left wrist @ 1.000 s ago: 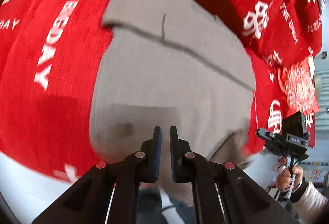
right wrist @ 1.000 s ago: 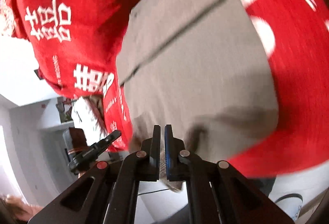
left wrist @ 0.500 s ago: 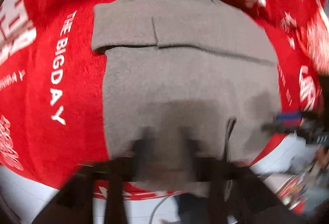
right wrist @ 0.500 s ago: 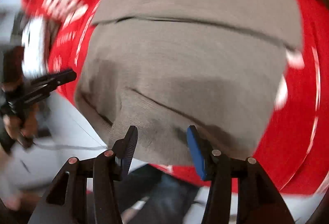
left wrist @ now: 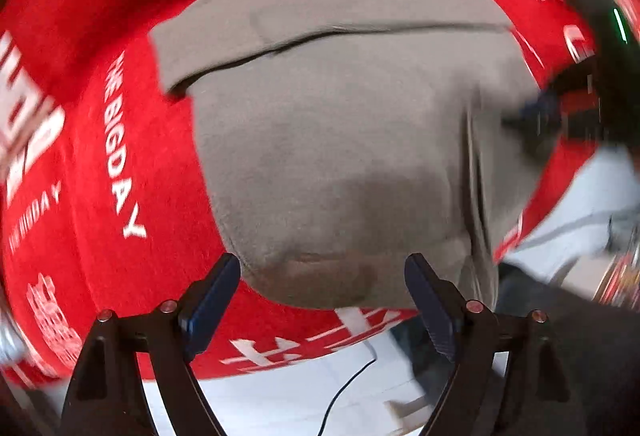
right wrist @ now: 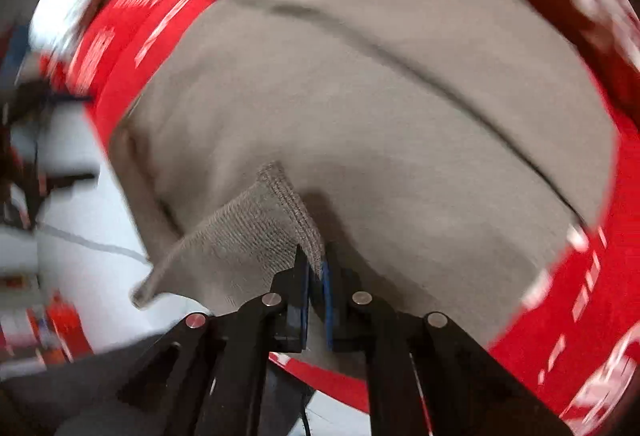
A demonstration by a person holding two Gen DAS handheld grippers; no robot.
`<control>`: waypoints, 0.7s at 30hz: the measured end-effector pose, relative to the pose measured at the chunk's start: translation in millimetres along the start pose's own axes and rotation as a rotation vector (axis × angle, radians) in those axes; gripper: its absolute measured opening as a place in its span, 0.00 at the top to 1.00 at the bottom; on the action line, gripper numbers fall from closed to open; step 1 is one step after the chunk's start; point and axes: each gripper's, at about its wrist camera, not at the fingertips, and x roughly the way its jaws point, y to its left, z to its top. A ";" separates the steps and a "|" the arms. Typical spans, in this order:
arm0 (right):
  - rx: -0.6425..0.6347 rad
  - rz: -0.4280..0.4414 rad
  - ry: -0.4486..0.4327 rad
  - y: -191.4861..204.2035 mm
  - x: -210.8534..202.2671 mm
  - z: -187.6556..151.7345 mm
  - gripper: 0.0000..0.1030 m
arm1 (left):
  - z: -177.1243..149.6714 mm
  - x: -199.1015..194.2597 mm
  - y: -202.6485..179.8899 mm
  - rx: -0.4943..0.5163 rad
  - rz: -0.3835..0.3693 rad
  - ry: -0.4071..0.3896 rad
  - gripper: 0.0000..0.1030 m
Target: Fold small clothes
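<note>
A grey knitted garment (left wrist: 340, 124) lies partly folded on a red cloth with white lettering (left wrist: 80, 164). My left gripper (left wrist: 322, 272) points down over the garment's near edge, its jaws still opening wide, and the pads press on nothing. In the right wrist view my right gripper (right wrist: 316, 268) is shut on a raised corner of the grey garment (right wrist: 256, 232), which folds up from the flat part (right wrist: 400, 116). The other gripper shows as a dark blur at the right edge of the left wrist view.
The red cloth (right wrist: 560, 336) covers the table and ends just behind the grippers. Beyond its edge lie a white floor (left wrist: 300, 388) and a thin dark cable (left wrist: 348, 384). Dark trousers (left wrist: 560, 336) of a person stand at the lower right.
My left gripper went from shut to wide open and rolled. My right gripper opened, rolled, then shut on the garment's near corner and lifted it.
</note>
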 end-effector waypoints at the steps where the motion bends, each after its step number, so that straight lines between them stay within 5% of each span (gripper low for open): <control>1: 0.058 -0.005 0.003 -16.4 -3.2 -5.0 0.94 | -0.9 1.5 -5.7 0.040 0.003 0.002 0.18; 6: 0.243 -0.005 0.043 -65.9 4.5 -25.6 0.94 | 11.4 11.6 -15.4 0.074 -0.016 0.004 0.18; 21: 0.343 0.054 0.053 -85.2 13.7 -31.6 0.94 | 29.4 56.0 -51.0 0.313 -0.003 0.071 0.22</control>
